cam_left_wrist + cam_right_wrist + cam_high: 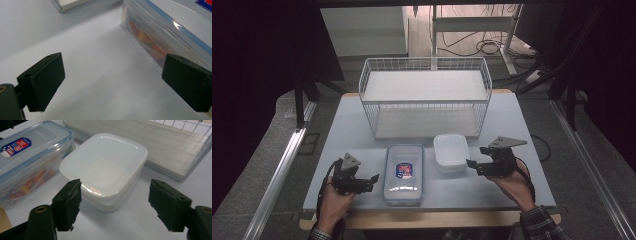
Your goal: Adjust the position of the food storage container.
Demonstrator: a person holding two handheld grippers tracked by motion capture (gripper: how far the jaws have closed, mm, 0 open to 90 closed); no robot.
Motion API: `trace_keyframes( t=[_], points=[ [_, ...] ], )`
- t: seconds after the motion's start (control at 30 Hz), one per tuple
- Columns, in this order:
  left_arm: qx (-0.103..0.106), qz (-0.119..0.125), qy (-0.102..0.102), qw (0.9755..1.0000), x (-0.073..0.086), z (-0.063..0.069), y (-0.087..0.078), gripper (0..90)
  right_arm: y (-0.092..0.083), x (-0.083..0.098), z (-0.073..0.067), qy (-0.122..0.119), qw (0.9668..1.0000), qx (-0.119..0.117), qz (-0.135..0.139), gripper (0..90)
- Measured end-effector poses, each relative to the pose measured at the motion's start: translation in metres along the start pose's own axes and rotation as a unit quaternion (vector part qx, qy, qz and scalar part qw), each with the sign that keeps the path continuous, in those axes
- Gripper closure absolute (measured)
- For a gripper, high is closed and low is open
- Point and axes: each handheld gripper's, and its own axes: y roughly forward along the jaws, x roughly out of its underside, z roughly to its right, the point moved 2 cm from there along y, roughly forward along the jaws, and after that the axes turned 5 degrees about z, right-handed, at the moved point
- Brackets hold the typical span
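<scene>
A clear lidded box [403, 172] with a blue seal and a red-and-blue label lies at the front middle of the table; colourful contents show through its wall [150, 42]. My left gripper [371, 179] rests just left of it, open, its jaws [113, 75] wide apart over bare table, one fingertip beside the box's wall. A white square lidded container [451, 151] sits to the right of the clear box [27, 157]. My right gripper [474, 166] hovers at the container's right side, open, with the white container's near corner [105, 167] just ahead of the jaws [115, 195], untouched.
A white wire basket [424, 95] with a pale board in its bottom stands at the back middle of the grey-white table [352, 130]; its front edge [175, 152] lies right behind the white container. Dark floor, rails and cables surround the table.
</scene>
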Motion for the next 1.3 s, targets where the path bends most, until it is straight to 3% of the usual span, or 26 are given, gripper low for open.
trace_keyframes(
  t=[0.1, 0.13, 0.2, 0.33, 0.37, 0.4, 0.43, 0.5, 0.6, 0.87, 0.97, 1.3],
  points=[
    [0.014, 0.006, -0.009, 0.9998, 0.0, 0.0, 0.0, 4.1, 0.004, -0.009, -0.004, -0.014, 0.9998, -0.008, -0.009, 37.6],
    [0.016, 0.009, -0.012, 0.9998, -0.001, 0.0, 0.0, 4.2, 0.01, -0.015, -0.008, -0.029, 0.9991, -0.016, -0.026, 42.8],
    [0.017, 0.009, -0.01, 0.9998, -0.001, 0.0, -0.001, 4.3, 0.012, -0.017, -0.009, -0.032, 0.9989, -0.019, -0.029, 43.9],
    [0.021, 0.006, -0.01, 0.9997, 0.0, 0.0, 0.0, 5.1, 0.029, -0.029, -0.014, -0.041, 0.9968, -0.049, -0.048, 57.0],
    [0.023, 0.006, -0.009, 0.9997, 0.0, 0.001, 0.0, 5.1, 0.029, -0.029, -0.014, -0.041, 0.9968, -0.049, -0.048, 57.0],
    [0.02, 0.005, -0.007, 0.9998, -0.001, 0.001, -0.001, 5.3, 0.034, -0.034, -0.016, -0.048, 0.9968, -0.045, -0.046, 64.1],
    [0.02, 0.005, -0.007, 0.9998, -0.001, 0.001, -0.001, 5.4, 0.034, -0.034, -0.016, -0.048, 0.9968, -0.045, -0.046, 64.1],
    [0.019, 0.002, -0.006, 0.9998, 0.0, 0.001, 0.0, 5.7, 0.044, -0.04, -0.018, -0.059, 0.996, -0.044, -0.05, 74.2],
    [0.022, 0.004, -0.012, 0.9997, 0.0, 0.001, 0.001, 6.4, 0.053, -0.046, -0.02, -0.063, 0.9957, -0.047, -0.049, 81.1],
    [0.027, 0.006, -0.02, 0.9994, 0.001, 0.0, 0.001, 7.1, 0.079, -0.06, -0.03, -0.065, 0.9953, -0.061, -0.037, 84.3],
    [0.027, 0.004, -0.018, 0.9995, 0.001, -0.001, 0.001, 7.8, 0.095, -0.063, -0.04, -0.084, 0.9929, -0.066, -0.051, 85.5],
    [0.028, 0.0, -0.017, 0.9995, 0.002, -0.001, 0.002, 9.8, 0.123, -0.058, -0.05, -0.088, 0.9905, -0.073, -0.077, 84.5]
  ],
)
